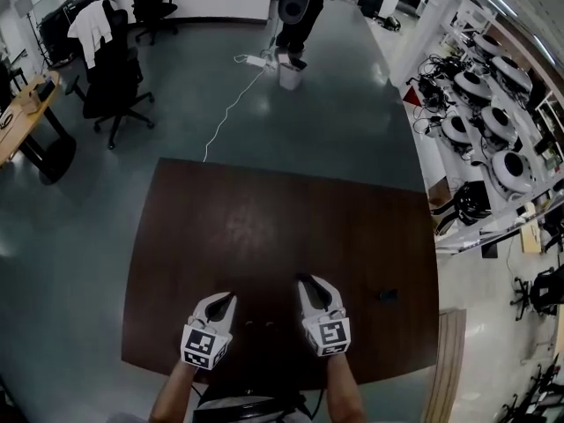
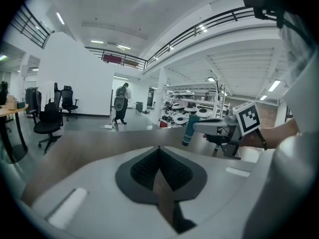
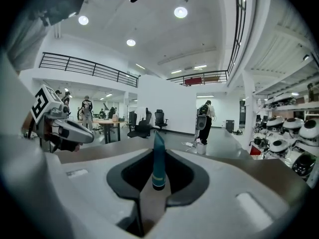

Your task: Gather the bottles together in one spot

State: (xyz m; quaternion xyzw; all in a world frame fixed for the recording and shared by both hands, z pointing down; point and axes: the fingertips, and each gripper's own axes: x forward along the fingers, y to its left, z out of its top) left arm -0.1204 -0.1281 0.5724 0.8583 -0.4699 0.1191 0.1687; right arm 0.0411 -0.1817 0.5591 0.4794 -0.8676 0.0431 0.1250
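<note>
Right tongs (image 1: 306, 283) are clamped on a slim teal bottle (image 3: 158, 163). The jaws stand partly apart with the bottle pinched between the pads. Seen from the left gripper view, the bottle hangs roughly upright below the jaw tips and appears to be off the bench (image 1: 264, 210).

Left tongs (image 2: 159, 149) are closed tip to tip with nothing between them. They sit at about 9 o'clock of the right pair, near the bench's 6 o'clock edge.

A small dark thing (image 1: 388, 295) lies at 3 o'clock of the right tongs, too small to identify. No other bottle can be made out on the bench.

Step in hand, by my reading: carrying the bottle to a gathering spot.

To do it well:
- Keep the pinch steady and the bottle upright in transit.
- Lower it until the base meets the bench, then ease the jaws apart.
- Draw straight back so the pads don't tip it.
- Keep the left tongs out of the carrying path.
</note>
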